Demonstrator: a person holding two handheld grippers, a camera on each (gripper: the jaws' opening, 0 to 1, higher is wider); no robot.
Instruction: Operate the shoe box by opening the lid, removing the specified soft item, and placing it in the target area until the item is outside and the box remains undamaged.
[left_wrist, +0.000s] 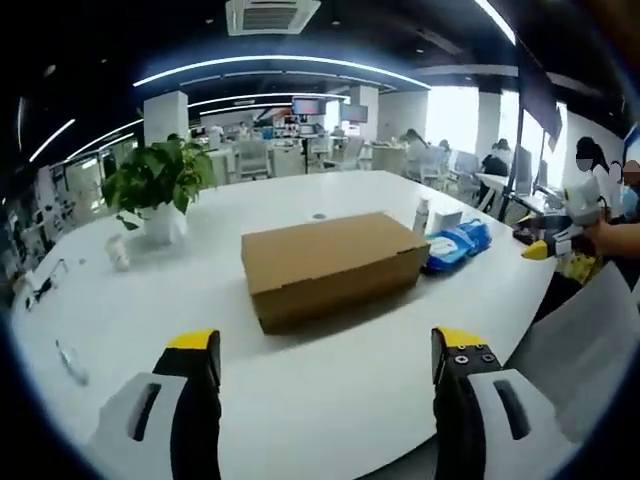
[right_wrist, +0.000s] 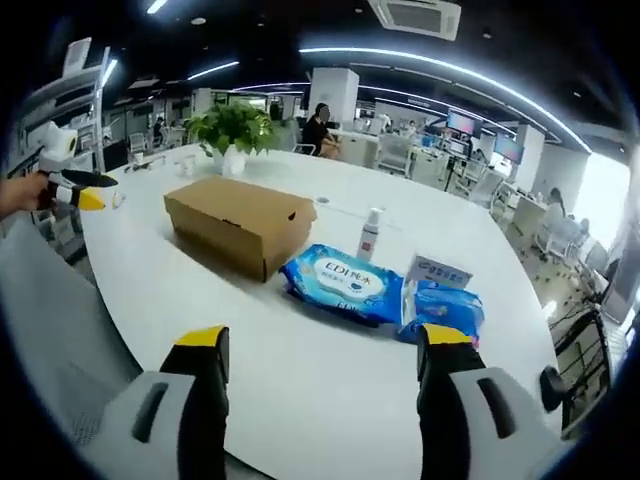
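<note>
Left gripper view: your left gripper (left_wrist: 328, 362) has its jaws spread wide, nothing between them, held above the near edge of the white table (left_wrist: 330, 420). The shoe box (left_wrist: 333, 266) lies flat on the table ahead of and between your jaws, well apart from them, lid shut. Its long axis runs across this view, one long side toward you, the right end set slightly farther back. Just beside that right end lie blue wipe packs (left_wrist: 458, 244) with a small white bottle (left_wrist: 421, 215) behind them. A potted plant (left_wrist: 158, 190) stands on the table to the far left. Your right gripper (left_wrist: 548, 246) shows at the right edge, off the table.

In the right gripper view, your right gripper (right_wrist: 322, 352) is likewise spread and empty. The shoe box (right_wrist: 240, 223) sits ahead and left of it, well apart, long axis slanting from far left to near right, a short end nearest you. The blue wipe packs (right_wrist: 345, 284) lie between box and jaws, the bottle (right_wrist: 369, 234) upright behind them. Your left gripper (right_wrist: 78, 192) appears at the left edge.
</note>
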